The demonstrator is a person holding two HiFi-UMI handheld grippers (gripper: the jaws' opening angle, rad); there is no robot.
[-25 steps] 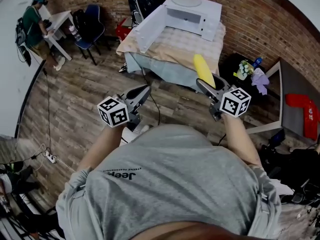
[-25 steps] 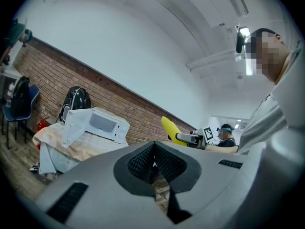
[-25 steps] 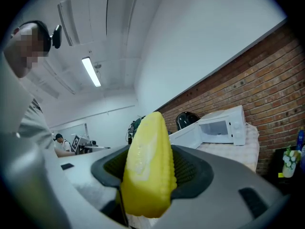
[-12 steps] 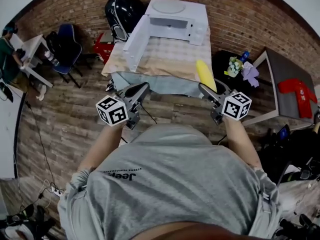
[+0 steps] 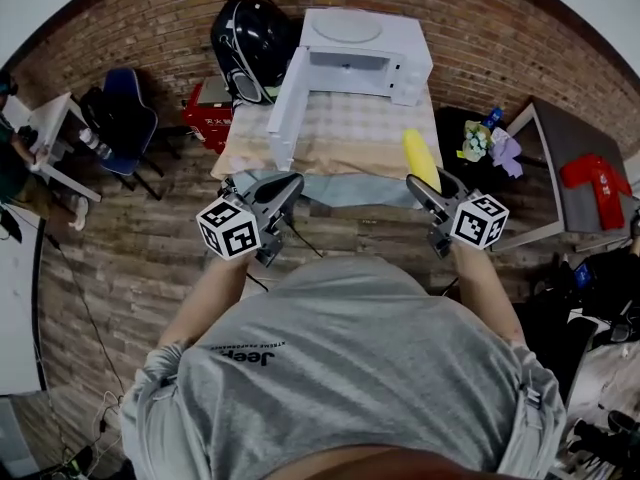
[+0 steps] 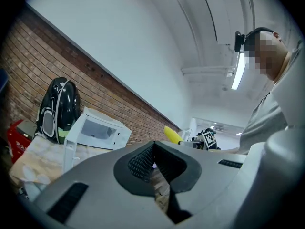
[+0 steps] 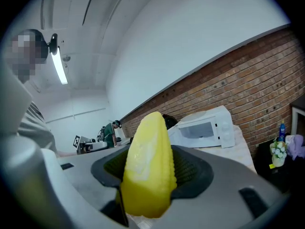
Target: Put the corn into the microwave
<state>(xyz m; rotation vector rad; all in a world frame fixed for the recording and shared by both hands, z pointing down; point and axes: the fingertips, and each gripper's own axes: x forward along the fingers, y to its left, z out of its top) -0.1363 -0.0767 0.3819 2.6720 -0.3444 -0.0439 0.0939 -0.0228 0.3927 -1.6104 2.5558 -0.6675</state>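
A person in a grey T-shirt (image 5: 350, 368), seen from above, stands facing a surface (image 5: 345, 128) covered with a pale checked cloth and set against a brick wall (image 5: 180, 8).

At the far end of that surface sits a white microwave (image 5: 365, 53). Its door (image 5: 285, 108) stands wide open, swung out to the left, so the inside of the oven is exposed.

The right hand-held gripper (image 5: 426, 181) is clamped on the corn (image 7: 147, 171). The yellow cob fills the gap between the two dark ribbed pads. It sticks out past the jaw tips with its narrow end pointing away from the person, towards the microwave. In the head view the cob shows over the near right corner of the cloth, well apart from the oven.

The left hand-held gripper (image 5: 286, 186) is level with the right one and carries nothing. Its jaws are closed together, pad tips meeting, and it points towards the near left part of the surface, below the open door.

Left of the microwave, against the wall, stands a glossy black rounded object (image 5: 250, 33). A red box (image 5: 208, 118) and a blue chair (image 5: 125, 118) sit on the wooden floor (image 5: 130, 248) further left.
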